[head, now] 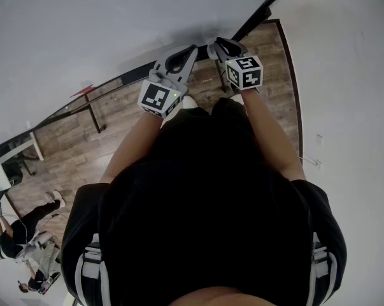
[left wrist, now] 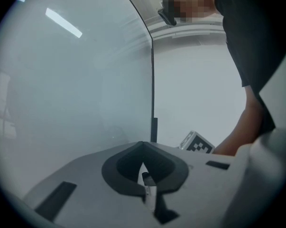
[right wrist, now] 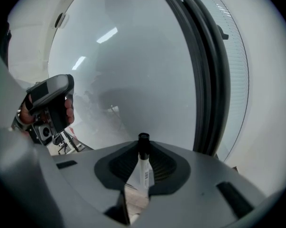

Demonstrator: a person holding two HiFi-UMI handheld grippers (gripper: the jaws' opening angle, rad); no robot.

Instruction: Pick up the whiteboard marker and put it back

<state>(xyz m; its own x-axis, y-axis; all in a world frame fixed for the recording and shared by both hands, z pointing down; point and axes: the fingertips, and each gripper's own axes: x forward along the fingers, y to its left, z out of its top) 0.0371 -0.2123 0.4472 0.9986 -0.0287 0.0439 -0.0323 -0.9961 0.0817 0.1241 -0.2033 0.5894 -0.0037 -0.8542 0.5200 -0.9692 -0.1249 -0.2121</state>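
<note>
Right gripper (right wrist: 141, 161) has its jaws clamped on the marker (right wrist: 144, 174), which has a white barrel with small print and a black end poking out past the pads toward the whiteboard (right wrist: 133, 70) just ahead. Left gripper (left wrist: 143, 166), off to its left, has its jaws nearly together. A pale sliver shows in the gap, not identifiable.

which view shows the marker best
Right gripper view: the marker stands clamped in the right hand-held gripper, black cap and white barrel clear. Left gripper view shows only an unclear white sliver; head view shows none.
</note>
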